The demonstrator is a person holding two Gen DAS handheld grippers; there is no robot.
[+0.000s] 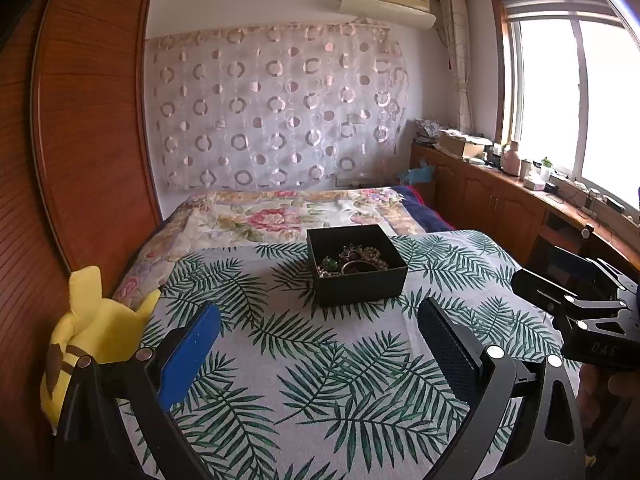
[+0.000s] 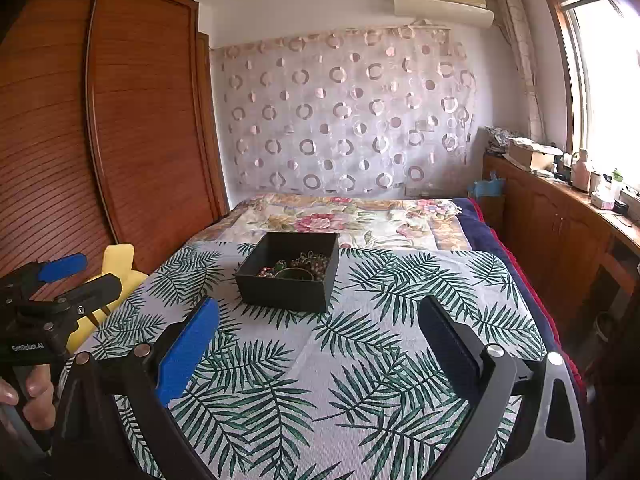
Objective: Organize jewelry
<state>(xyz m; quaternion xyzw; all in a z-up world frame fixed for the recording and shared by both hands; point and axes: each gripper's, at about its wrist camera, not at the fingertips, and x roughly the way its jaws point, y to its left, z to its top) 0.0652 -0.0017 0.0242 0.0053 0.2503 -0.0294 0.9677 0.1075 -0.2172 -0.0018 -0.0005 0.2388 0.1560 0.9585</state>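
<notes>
A black open box point(image 1: 360, 284) stands on a leaf-print cloth point(image 1: 304, 376) on the bed. Inside lies a tangle of jewelry point(image 1: 356, 260): beads, a bangle, green stones. The box point(image 2: 286, 292) and jewelry point(image 2: 298, 266) also show in the right wrist view. My left gripper point(image 1: 320, 320) is open and empty, held short of the box. My right gripper point(image 2: 320, 318) is open and empty, also short of the box. The right gripper point(image 1: 560, 292) shows at the right edge of the left wrist view; the left gripper point(image 2: 82, 276) shows at the left edge of the right wrist view.
A yellow plush toy point(image 1: 92, 328) lies at the cloth's left edge beside a wooden wardrobe point(image 1: 80, 120). A floral bedspread point(image 1: 280, 216) lies behind the box. A wooden cabinet point(image 1: 500, 200) with clutter runs under the window on the right.
</notes>
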